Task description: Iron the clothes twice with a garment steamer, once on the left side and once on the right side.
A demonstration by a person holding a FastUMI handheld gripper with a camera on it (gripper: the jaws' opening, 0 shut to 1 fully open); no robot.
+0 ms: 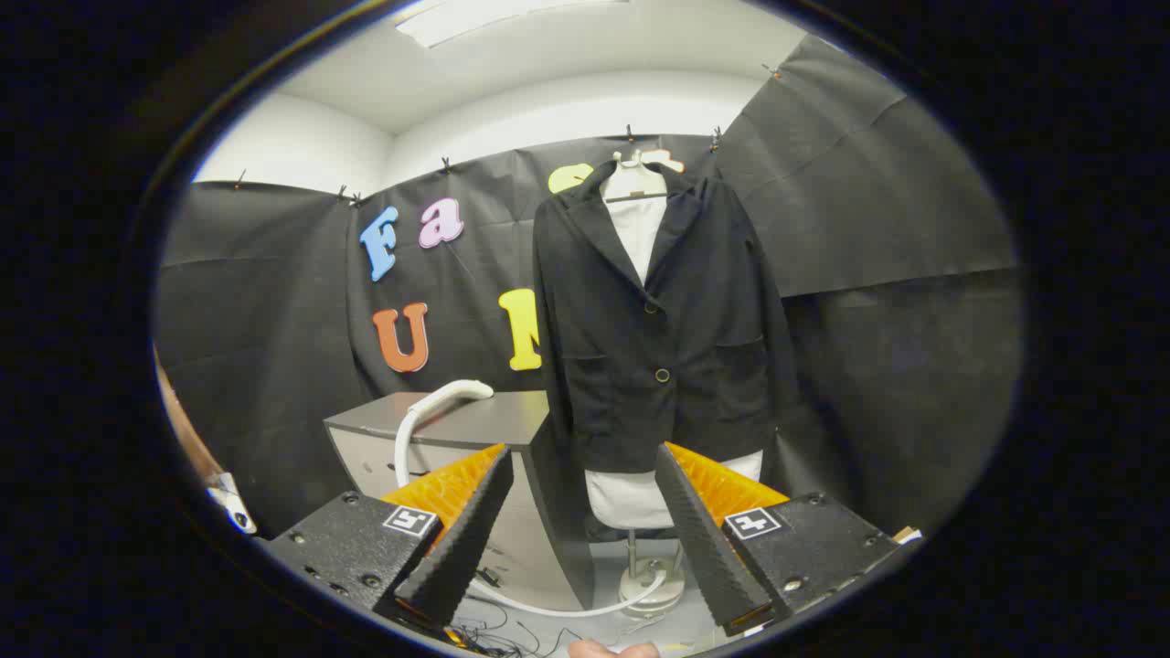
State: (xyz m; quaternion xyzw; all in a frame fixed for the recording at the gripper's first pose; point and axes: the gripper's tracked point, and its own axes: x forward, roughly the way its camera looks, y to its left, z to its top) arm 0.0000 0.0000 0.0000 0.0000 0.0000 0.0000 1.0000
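Left to right. Beyond your left finger, the grey box-shaped counter [475, 422] stands against the booth wall. The white curved-handled garment steamer [437, 407] rests at its near top edge. From there its white hose [558, 607] drops and loops across the floor toward the mannequin's round metal base [651, 585]. Likely reason for that placement: the handle sits up at a height the gripper can reach, with hose slack toward the garment.

Centre: your gripper [585, 539] is spread wide and pinching nothing. Both fingers frame the gap below the jacket hem. It is well apart from the steamer handle, so the pickup is not yet done.

Just right of the counter and beyond the fingers, the black two-button blazer [658, 320] hangs on a white-torso mannequin [637, 224]. It is upright, buttoned, and facing you. This presents both front panels flat for a left pass and a right pass.

Judgement: neither pass is started. Your next move calls for swinging left to the steamer handle. Watch that the hose does not snag the mannequin's stand.

At the near floor, thin dark cables [484, 631] lie loose.
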